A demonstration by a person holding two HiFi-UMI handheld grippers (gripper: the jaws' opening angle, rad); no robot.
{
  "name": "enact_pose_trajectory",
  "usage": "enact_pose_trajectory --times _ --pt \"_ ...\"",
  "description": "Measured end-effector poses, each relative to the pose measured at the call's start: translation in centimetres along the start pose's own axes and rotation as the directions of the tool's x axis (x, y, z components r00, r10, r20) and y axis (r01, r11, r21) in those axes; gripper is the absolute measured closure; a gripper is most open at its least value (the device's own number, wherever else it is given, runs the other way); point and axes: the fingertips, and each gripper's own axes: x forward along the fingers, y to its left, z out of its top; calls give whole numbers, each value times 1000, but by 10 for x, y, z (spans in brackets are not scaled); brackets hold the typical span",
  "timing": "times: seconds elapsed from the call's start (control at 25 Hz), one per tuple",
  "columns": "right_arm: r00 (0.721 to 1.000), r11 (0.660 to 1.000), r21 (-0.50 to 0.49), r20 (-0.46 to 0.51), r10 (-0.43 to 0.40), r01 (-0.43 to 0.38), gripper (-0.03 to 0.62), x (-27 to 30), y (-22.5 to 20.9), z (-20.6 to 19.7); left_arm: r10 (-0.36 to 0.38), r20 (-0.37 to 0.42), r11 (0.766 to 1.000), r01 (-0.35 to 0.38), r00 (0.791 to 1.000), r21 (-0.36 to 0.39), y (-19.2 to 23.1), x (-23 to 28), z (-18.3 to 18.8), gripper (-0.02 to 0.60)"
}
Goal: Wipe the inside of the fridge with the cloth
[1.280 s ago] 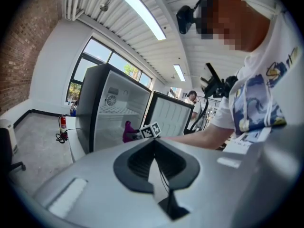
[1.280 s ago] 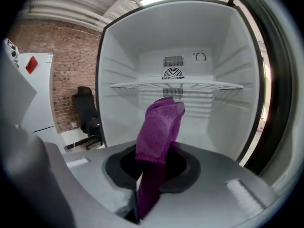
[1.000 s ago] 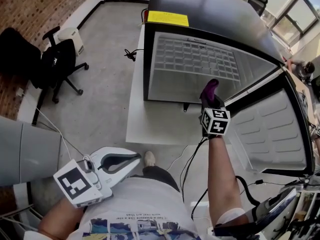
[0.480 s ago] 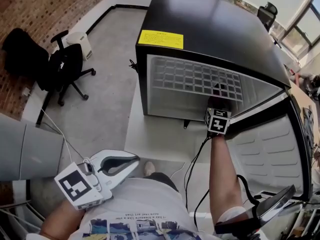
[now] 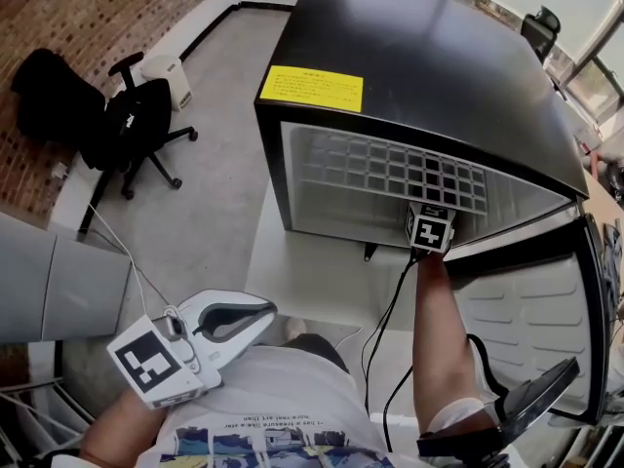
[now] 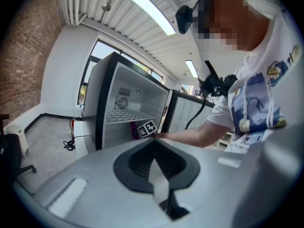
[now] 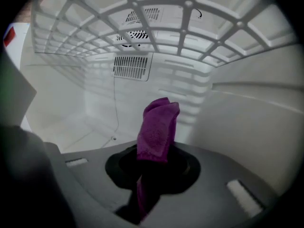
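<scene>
Deeper inside the fridge [image 5: 429,66] now, my right gripper [image 7: 154,152] pinches the cloth [image 7: 157,125], left gripper [image 6: 154,148] idle with jaws together; next I press it to the far wall.

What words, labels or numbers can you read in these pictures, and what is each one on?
Yellow label on top of the fridge: lines of print, too small to read.
Shirt: a line of print at the chest, too small to read.
Marker cubes: black-and-white square patterns only, no words.
No text can be read anywhere.
</scene>
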Motion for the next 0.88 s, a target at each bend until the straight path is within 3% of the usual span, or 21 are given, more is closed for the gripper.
enact_pose_trajectory --times 0.24,0.4,0.88 --pt "999 999 18 -18 41 -41 539 12 19 1 20 7 1000 -20 1000 -1 8 3 4 577" --pt "996 996 3 -14 87 -87 539 17 40 6 21 17 999 -20 1000 -45 5 5 11 577" --pt "966 965 -46 -7 258 -258 539 20 129 27 61 10 995 -60 998 -74 9 -13 5 578"
